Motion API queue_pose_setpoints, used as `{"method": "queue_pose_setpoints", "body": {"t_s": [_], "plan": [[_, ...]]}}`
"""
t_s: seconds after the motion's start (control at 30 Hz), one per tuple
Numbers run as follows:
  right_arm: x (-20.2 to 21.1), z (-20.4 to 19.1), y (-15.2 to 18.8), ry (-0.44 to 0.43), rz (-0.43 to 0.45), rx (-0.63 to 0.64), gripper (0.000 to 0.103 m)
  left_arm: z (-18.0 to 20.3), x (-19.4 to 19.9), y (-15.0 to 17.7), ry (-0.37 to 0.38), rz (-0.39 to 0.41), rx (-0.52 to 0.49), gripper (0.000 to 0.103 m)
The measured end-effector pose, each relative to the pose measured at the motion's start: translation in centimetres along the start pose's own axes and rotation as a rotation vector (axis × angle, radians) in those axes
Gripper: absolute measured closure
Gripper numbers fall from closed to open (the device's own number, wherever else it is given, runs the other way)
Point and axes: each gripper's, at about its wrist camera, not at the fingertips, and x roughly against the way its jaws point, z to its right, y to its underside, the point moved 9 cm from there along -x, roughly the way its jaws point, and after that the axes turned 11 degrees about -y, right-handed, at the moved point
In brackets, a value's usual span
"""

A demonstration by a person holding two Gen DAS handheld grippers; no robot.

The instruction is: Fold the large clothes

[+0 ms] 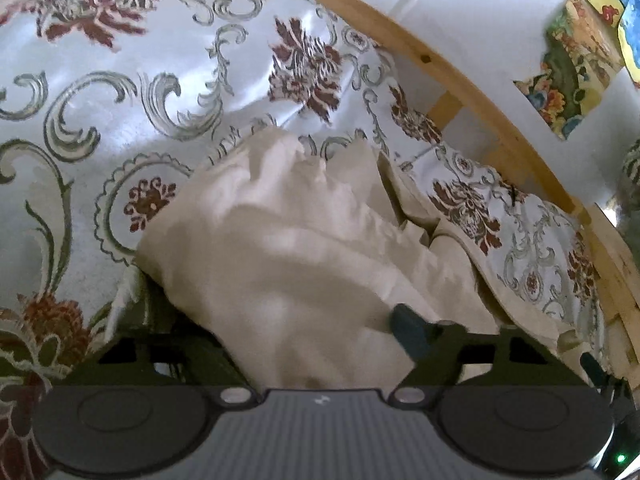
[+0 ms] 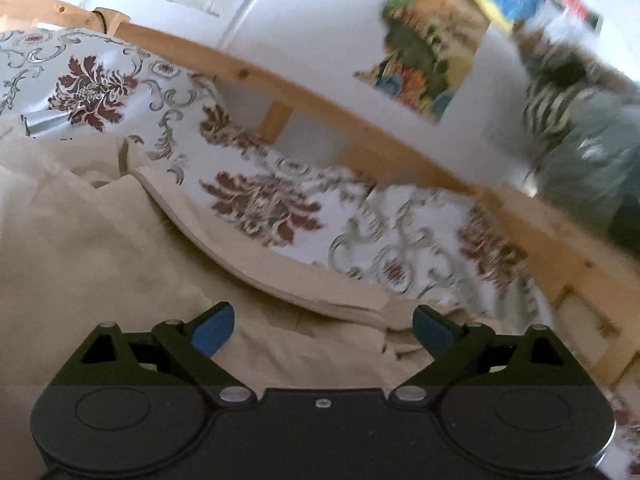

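A cream garment [image 1: 288, 236] lies bunched on a bed with a white floral cover [image 1: 120, 92]. In the left wrist view the cloth fills the space between the jaws of my left gripper [image 1: 320, 332]. One blue fingertip [image 1: 410, 330] shows at the right; the other is hidden under cloth, so I cannot tell its state. In the right wrist view my right gripper [image 2: 322, 330] is open and empty, just above the spread cream garment [image 2: 104, 248]. The floral cover's [image 2: 264, 204] cream-backed edge lies turned up just beyond the blue pads [image 2: 212, 330].
A wooden bed rail [image 1: 480, 92] runs along the far side of the bed, seen also in the right wrist view [image 2: 360, 132]. A white wall with colourful pictures [image 2: 428, 52] is behind it. A striped and grey bundle [image 2: 580, 120] is at the right.
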Motion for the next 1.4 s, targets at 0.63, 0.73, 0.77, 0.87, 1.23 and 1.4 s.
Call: {"method": "queue_pose_setpoints", "body": {"t_s": [0.63, 0.73, 0.77, 0.87, 1.23, 1.4], "plan": [[-1.2, 2.8, 1.1, -0.220, 0.020, -0.279, 0.025, 19.3, 10.2, 0.3, 0.285, 0.360, -0.813, 0.097], [0.5, 8.0, 0.0, -0.136, 0.001, -0.401, 0.026, 22.4, 10.3, 2.0, 0.325, 0.345, -0.930, 0.097], [1.4, 9.8, -0.3, -0.127, -0.005, -0.445, 0.026, 23.4, 10.2, 2.7, 0.334, 0.336, -0.964, 0.097], [5.3, 15.2, 0.3, -0.155, -0.013, -0.651, 0.026, 25.9, 10.3, 5.4, 0.368, 0.314, -1.050, 0.097], [11.7, 19.5, 8.1, -0.724, 0.193, -1.477, 0.016, 27.4, 10.7, 18.4, 0.497, 0.218, -1.384, 0.098], [10.2, 18.8, 6.7, -0.728, 0.155, -1.385, 0.016, 25.8, 11.4, 20.3, 0.541, 0.232, -1.407, 0.098]]}}
